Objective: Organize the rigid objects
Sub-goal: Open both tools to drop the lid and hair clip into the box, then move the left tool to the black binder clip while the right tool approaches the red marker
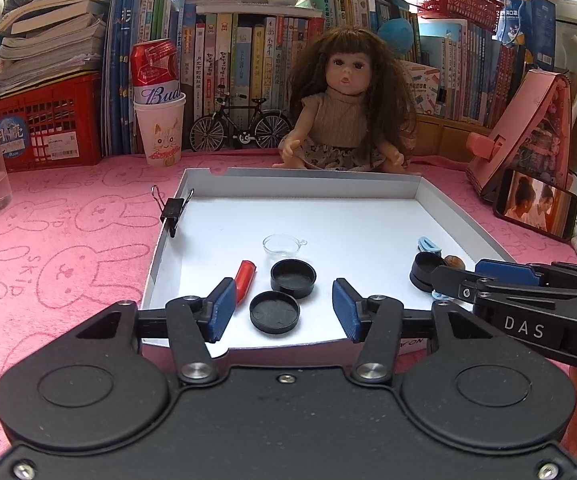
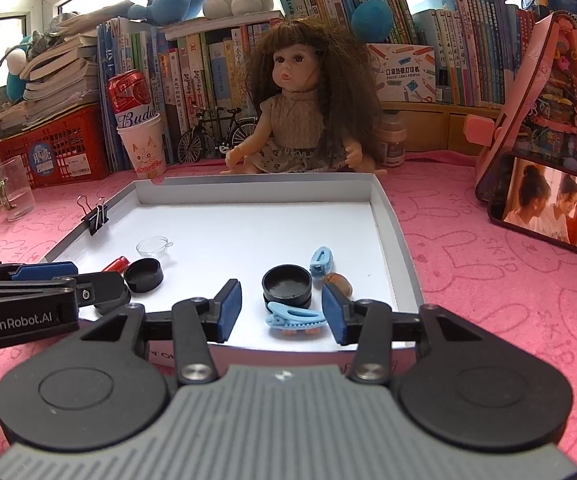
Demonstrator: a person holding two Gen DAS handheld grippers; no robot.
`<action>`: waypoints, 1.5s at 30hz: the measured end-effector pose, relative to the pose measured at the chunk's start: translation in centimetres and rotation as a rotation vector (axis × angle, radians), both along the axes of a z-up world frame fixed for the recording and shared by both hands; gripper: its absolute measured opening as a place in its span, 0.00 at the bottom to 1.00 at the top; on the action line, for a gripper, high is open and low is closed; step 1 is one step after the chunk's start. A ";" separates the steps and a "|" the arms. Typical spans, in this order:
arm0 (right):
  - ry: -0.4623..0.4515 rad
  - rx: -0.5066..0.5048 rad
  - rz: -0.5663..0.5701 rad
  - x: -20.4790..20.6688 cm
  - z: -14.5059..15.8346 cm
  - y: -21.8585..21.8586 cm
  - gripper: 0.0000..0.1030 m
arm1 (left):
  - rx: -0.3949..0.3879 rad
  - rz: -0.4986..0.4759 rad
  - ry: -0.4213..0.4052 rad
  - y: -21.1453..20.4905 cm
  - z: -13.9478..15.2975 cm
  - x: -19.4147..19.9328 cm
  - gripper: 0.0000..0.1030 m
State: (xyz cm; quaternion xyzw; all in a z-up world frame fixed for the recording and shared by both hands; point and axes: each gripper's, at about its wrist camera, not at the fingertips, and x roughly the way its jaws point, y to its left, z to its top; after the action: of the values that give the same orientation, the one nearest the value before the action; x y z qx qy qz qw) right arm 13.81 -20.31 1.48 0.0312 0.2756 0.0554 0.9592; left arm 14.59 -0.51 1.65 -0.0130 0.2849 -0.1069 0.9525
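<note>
The left gripper (image 1: 283, 309) hangs over the near edge of the white tray (image 1: 300, 189), jaws parted and holding nothing, a black lid (image 1: 274, 312) lying between them. The right gripper (image 2: 282, 308) also stands empty, jaws apart around a blue hair clip (image 2: 295, 315) and black round case (image 2: 287, 285). Farther in lie a red tube (image 1: 245, 281) and clear dish (image 1: 282, 245); a doll (image 1: 342, 100) sits behind on the pink surface (image 1: 68, 248).

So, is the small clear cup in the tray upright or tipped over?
Upright. The clear cup stands with its round opening facing up on the white tray, and it looks empty.
</note>
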 end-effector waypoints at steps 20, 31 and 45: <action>-0.059 -0.012 0.146 -6.8 1.1 0.0 0.69 | -0.043 -0.057 0.015 1.7 1.1 -6.6 0.54; -0.040 -0.004 0.206 -9.1 -0.2 0.3 0.70 | -0.079 -0.068 0.059 2.8 0.5 -9.5 0.54; -0.020 -0.014 0.258 -10.2 -1.3 1.5 0.71 | -0.114 -0.083 0.085 3.0 0.1 -11.2 0.49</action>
State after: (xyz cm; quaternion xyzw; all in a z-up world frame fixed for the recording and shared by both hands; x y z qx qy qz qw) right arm 3.64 -18.81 0.17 -0.0118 0.2681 0.1769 0.9469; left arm 3.36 2.48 1.77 -0.0597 0.3190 -0.1618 0.9319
